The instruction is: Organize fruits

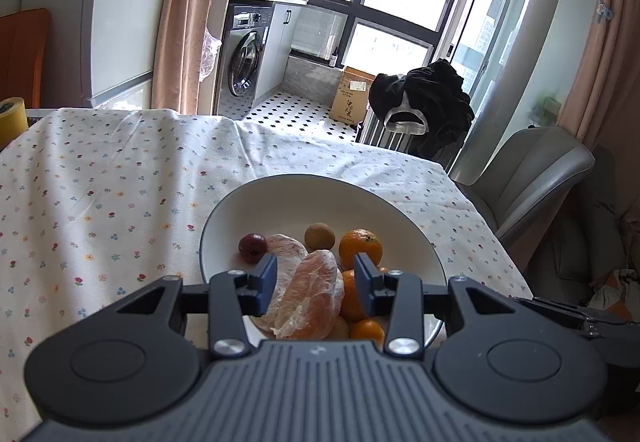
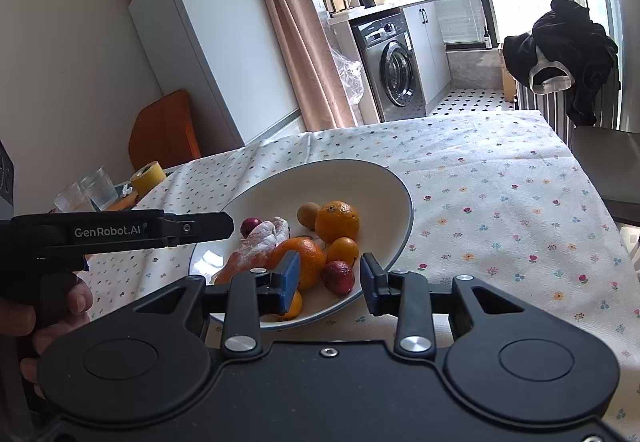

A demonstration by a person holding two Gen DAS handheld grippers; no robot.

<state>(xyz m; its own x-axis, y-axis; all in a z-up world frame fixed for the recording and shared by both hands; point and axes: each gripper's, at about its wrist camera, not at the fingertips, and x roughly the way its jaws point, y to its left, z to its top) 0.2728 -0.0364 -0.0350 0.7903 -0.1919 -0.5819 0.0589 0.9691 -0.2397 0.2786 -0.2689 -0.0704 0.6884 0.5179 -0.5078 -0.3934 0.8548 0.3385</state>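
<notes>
A white bowl [image 1: 320, 180] [image 2: 360, 167] sits on the floral tablecloth and holds several fruits. Among them are two peeled pomelo segments [image 1: 312, 294] [image 2: 260, 242], an orange [image 1: 360, 247] [image 2: 337, 220], a brown round fruit [image 1: 319, 236] [image 2: 308, 214] and a dark red plum [image 1: 253, 247] [image 2: 250, 227]. My left gripper [image 1: 316, 274] [image 2: 224, 226] hovers over the bowl's near left side, open, its fingers either side of the nearer segment, which lies on the other fruit. My right gripper [image 2: 330, 278] is open over the bowl's near rim, with a small red fruit [image 2: 338, 277] seen between its fingers.
A yellow tape roll [image 1: 12, 118] [image 2: 148, 176] and two glasses [image 2: 96, 186] stand at the table's left end. A grey chair [image 1: 532, 178] is beyond the right edge. A hand [image 2: 76, 298] holds the left gripper's handle. Bare tablecloth [image 1: 100, 202] spreads left of the bowl.
</notes>
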